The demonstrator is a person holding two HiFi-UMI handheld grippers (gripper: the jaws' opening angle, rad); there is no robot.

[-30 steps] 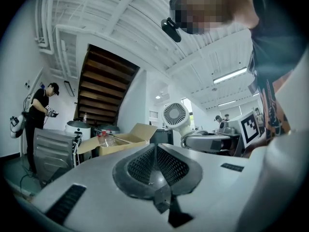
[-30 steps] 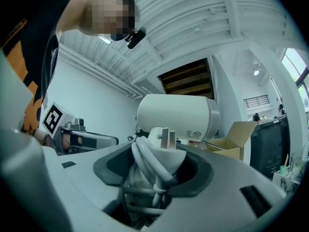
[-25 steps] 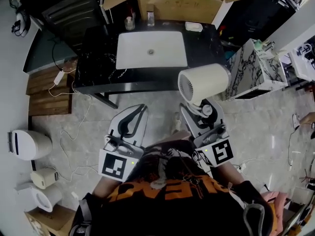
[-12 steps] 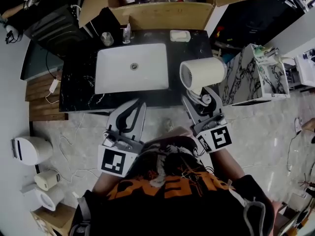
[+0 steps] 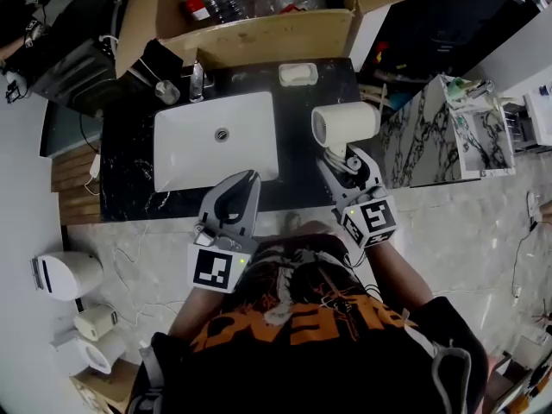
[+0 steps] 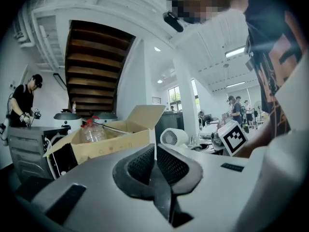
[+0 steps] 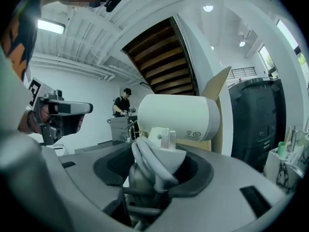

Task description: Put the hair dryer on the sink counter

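Note:
The cream hair dryer [image 5: 343,124] hangs over the right end of the black sink counter [image 5: 129,175], barrel lying sideways with its grille to the left. My right gripper [image 5: 343,160] is shut on its handle, where the grey cord and plug [image 7: 161,146] are wound. In the right gripper view the dryer's barrel [image 7: 178,116] stands above the right gripper [image 7: 153,170]. My left gripper [image 5: 235,198] is shut and holds nothing, over the counter's front edge below the white basin [image 5: 216,141]. The left gripper [image 6: 154,152] view shows the dryer [image 6: 174,137] to its right.
An open cardboard box [image 5: 259,37] with bottles stands behind the counter. A faucet [image 5: 197,81], a cup [image 5: 166,90] and a soap dish [image 5: 297,74] line the counter's back edge. A marble-patterned cabinet [image 5: 431,136] stands at the right, white appliances [image 5: 65,274] on the floor at the left.
The person has stepped up to the sink. Both grippers now reach the counter, and the dryer has gone from in front of the counter to above its right end.

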